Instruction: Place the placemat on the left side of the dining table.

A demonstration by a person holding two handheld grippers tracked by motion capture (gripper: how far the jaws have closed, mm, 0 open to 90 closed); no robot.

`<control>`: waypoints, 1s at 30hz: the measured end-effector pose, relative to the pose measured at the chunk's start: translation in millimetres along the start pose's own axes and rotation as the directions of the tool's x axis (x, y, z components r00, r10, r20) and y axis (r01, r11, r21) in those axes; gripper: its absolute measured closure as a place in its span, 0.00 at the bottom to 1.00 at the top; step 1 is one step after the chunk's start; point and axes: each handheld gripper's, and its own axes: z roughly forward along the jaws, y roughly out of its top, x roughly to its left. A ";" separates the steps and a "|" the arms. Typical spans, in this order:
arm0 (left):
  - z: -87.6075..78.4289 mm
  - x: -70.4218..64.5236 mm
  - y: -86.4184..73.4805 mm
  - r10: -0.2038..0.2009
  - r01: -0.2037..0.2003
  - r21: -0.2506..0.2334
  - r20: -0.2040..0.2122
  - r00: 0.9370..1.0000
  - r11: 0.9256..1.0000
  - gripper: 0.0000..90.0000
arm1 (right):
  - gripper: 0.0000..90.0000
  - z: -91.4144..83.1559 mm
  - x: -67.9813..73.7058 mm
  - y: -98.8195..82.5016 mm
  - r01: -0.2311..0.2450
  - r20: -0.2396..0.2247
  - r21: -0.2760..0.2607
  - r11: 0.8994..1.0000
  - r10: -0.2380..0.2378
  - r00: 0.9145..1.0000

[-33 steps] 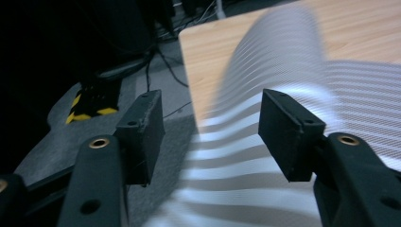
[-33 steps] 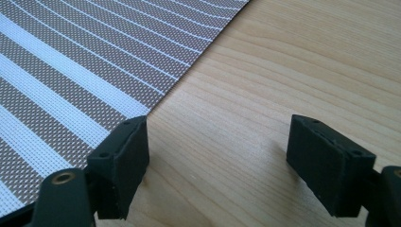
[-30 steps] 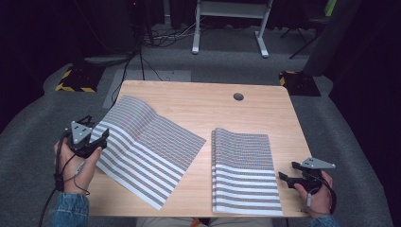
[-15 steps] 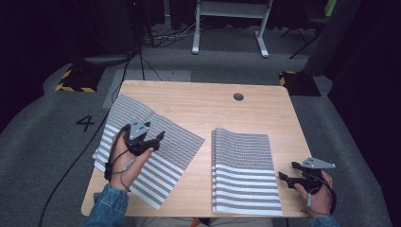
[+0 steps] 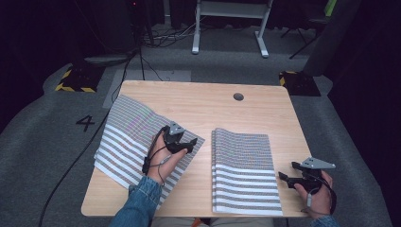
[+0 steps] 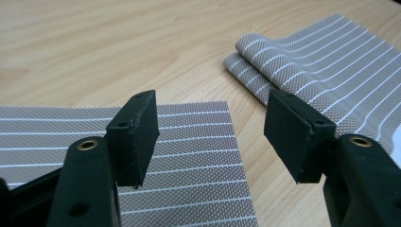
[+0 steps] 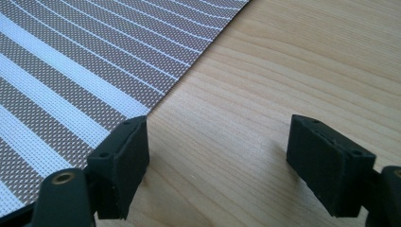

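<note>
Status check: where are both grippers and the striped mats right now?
Left gripper open over left mat's right corner, nothing between jaws. Right gripper open, beside folded mat stack, off it. Table between them bare.

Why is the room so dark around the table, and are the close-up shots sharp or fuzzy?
High view: light falls on the table, the floor beyond fades into black. Left gripper view: the nearer striped mat is crisp, the far tabletop soft. Right gripper view: wood grain sharp, a soft shadow under the jaws.

two grey-and-white striped placemats on the table, the left mat (image 5: 137,142) lay flat and skewed, the right mat (image 5: 243,170) was folded over, well apart
</note>
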 end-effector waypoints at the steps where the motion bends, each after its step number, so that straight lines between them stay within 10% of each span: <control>1: 0.0 0.0 0.0 0.000 0.000 0.000 0.000 1.000 1.000 0.40 | 0.25 0.0 0.0 0.0 0.000 0.000 0.000 1.000 0.000 1.000; 13: 42.4 2.4 -14.6 0.017 -0.001 0.172 -0.091 0.996 0.985 0.34 | 0.25 0.0 0.1 0.0 0.000 0.000 0.000 1.000 0.000 1.000; 30: 48.4 -7.0 -17.6 0.064 -0.047 0.160 -0.107 0.992 0.986 0.32 | 0.25 0.0 0.1 0.0 0.000 0.000 0.000 1.000 0.000 1.000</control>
